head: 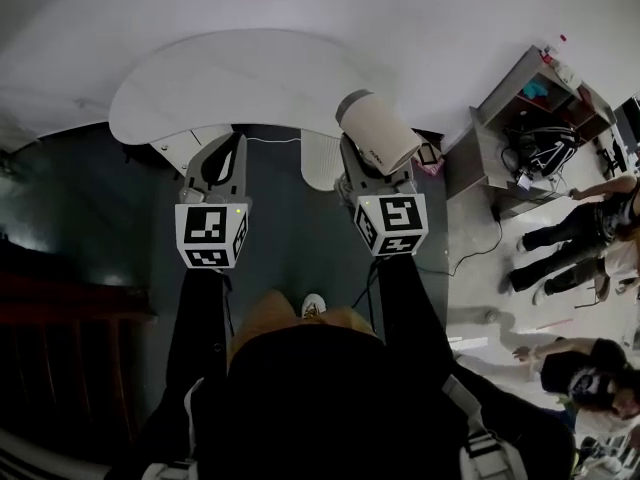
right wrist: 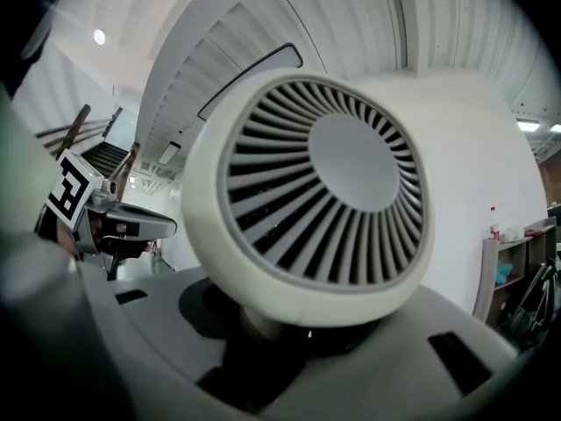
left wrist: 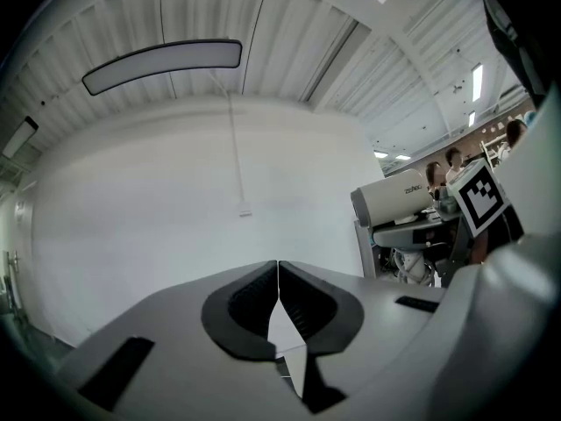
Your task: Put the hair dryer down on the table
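Note:
The hair dryer (head: 378, 133) is a cream-white barrel held up in the air over the near right edge of the white curved table (head: 240, 78). My right gripper (head: 365, 166) is shut on its handle, which the jaws mostly hide. In the right gripper view the dryer's round slatted vent (right wrist: 316, 191) fills the frame just above the right gripper (right wrist: 289, 323). My left gripper (head: 235, 146) hangs beside it to the left, shut and holding nothing; its fingertips (left wrist: 278, 266) meet. The left gripper view shows the dryer (left wrist: 394, 202) at the right.
Dark floor lies below the grippers, in front of the table. A grey shelf unit (head: 530, 138) with cables stands at the right, and people (head: 580, 238) are beyond it. A dark red structure (head: 60, 308) runs along the left. A white wall (left wrist: 175, 200) faces the left gripper.

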